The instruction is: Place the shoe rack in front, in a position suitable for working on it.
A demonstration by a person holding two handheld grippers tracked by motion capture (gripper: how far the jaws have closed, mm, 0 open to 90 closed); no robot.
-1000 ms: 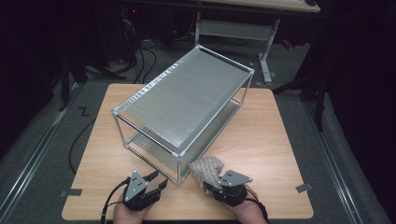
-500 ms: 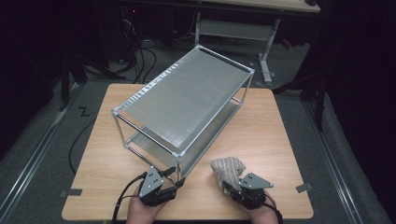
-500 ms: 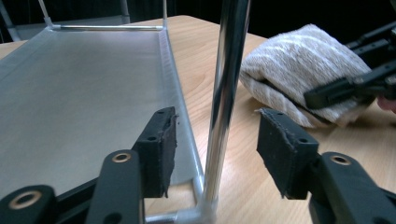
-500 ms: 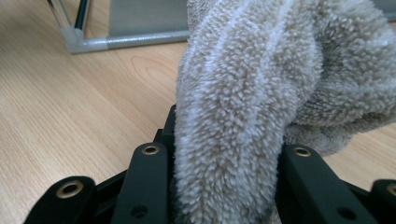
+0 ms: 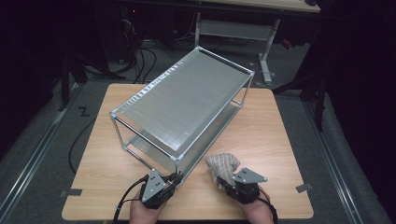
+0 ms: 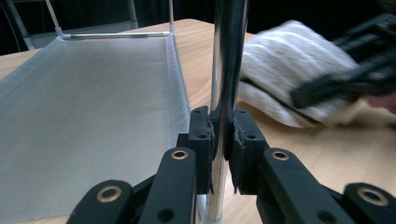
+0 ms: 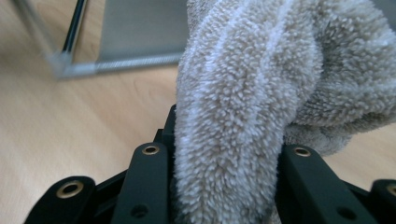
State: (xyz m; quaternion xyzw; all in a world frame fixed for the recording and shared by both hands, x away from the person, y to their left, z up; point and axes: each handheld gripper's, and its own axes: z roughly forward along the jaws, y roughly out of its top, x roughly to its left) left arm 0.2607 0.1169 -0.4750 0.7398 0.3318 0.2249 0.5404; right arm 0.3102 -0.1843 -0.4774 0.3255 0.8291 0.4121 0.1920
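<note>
A two-tier metal rack (image 5: 187, 102) with grey mesh shelves stands slantwise on the wooden table (image 5: 280, 140). My left gripper (image 5: 175, 177) is at the rack's near corner, and its jaws have just closed. In the left gripper view the gripper (image 6: 223, 140) is shut on the chrome corner post (image 6: 229, 56), just above the lower shelf (image 6: 93, 102). My right gripper (image 5: 224, 179) is shut on a beige terry cloth (image 5: 223, 165), which bunches up between its jaws (image 7: 247, 93). The cloth (image 6: 280, 70) sits just right of the post, off the rack.
Bare tabletop lies to the left and right of the rack. The table's front edge (image 5: 196, 217) runs just under my hands. A cable (image 5: 122, 200) trails from the left gripper. A desk frame (image 5: 266, 42) and floor cables (image 5: 140, 56) stand beyond the table in the dark.
Both grippers have shifted to the right. The left gripper reached the rack's near corner and closed on the post. The right gripper still holds the cloth.
</note>
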